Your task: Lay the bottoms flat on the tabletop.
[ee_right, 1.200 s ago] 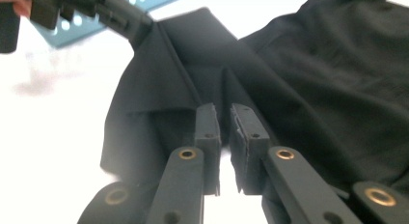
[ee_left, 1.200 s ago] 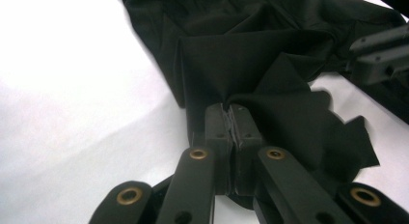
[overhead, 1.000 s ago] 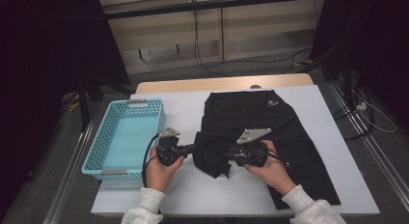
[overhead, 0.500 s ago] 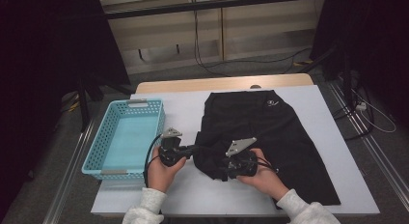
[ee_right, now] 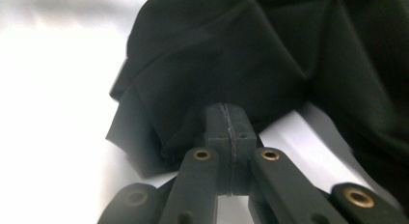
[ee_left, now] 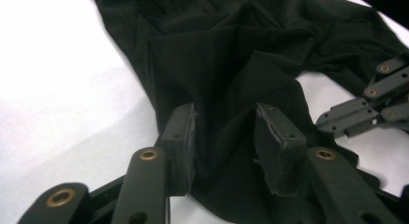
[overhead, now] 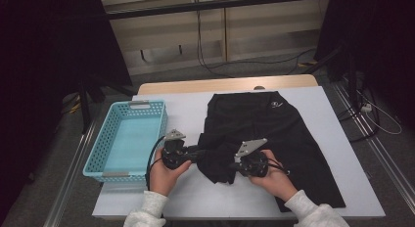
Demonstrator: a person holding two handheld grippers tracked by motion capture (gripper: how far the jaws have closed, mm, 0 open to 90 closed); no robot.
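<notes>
Two hands work a black garment (overhead: 274, 134) on a white tabletop (overhead: 186, 109), near its front edge. The left gripper (ee_left: 226, 137) has just been opening; its fingers (ee_left: 181, 137) stand partly apart with a fold of cloth between them, the pads off it. The right gripper (ee_right: 226, 122) has just closed, its fingers pressed flat together at the hem of a bunched fold; whether cloth is pinched between them cannot be told. The step in hand looks like folding the garment's near left corner inward. The next move likely calls for the left fingers to draw clear, then take a fresh hold. Beyond the left hand (overhead: 164, 173), a blue basket (overhead: 98, 158) waits.
</notes>
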